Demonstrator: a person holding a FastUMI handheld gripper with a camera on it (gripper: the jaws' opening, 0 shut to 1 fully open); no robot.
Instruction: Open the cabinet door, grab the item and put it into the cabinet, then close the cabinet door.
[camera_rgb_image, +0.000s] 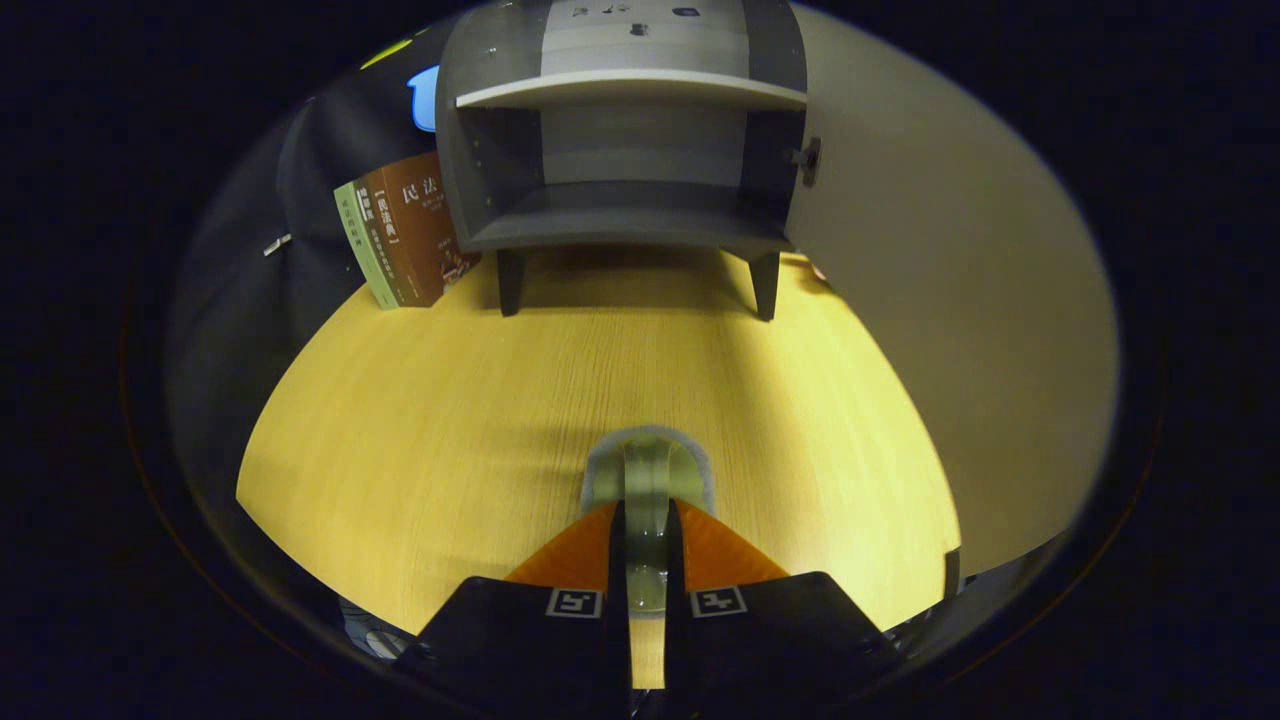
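Note:
My gripper (646, 512) is shut on a small pale, glassy item with a grey rim (648, 462). Both fingers press its sides, and its rounded front pokes out just ahead of the fingertips, low over the wooden table (430, 420). Beyond it, across the table, stands the grey cabinet (620, 215) on short legs. Its door (950, 300) is swung wide open to the right. Inside, one shelf (630, 90) divides it, and the lower compartment holds nothing.
Two books (405, 235) stand upright just left of the cabinet, leaning by its left leg. The open door runs along the right side of the table, with a hinge (806, 160) at the cabinet's right wall. Bare tabletop lies between the fingers and the cabinet.

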